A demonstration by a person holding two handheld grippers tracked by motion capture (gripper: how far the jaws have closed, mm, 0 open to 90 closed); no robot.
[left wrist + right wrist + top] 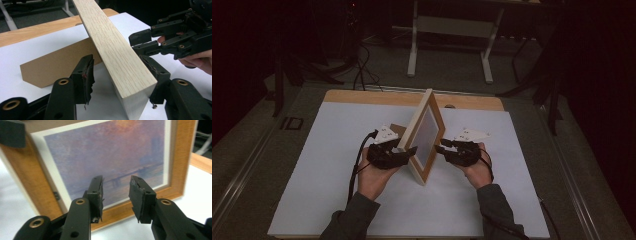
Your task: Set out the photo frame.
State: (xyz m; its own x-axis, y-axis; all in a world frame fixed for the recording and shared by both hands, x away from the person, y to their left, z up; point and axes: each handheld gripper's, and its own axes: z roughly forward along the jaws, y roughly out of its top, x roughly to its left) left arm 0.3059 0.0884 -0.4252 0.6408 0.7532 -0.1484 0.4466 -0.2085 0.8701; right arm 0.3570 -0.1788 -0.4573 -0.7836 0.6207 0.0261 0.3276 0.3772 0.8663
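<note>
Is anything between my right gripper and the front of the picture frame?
Nothing visible. The right gripper faces the picture frame with open jaws and bare white table beneath; the left gripper straddles its edge.

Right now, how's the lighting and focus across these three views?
High view: dim, dark surroundings, picture frame small but sharp. Left gripper view: brightest, the frame's wood grain crisp, far table edge soft. Right gripper view: painted print slightly soft, near jaws soft too.

A light wooden table (472, 102) carries a large white sheet (327, 165) covering most of its top. On the sheet stands an upright wooden picture frame (426, 172), its brown cardboard prop (55, 66) resting behind it.
</note>
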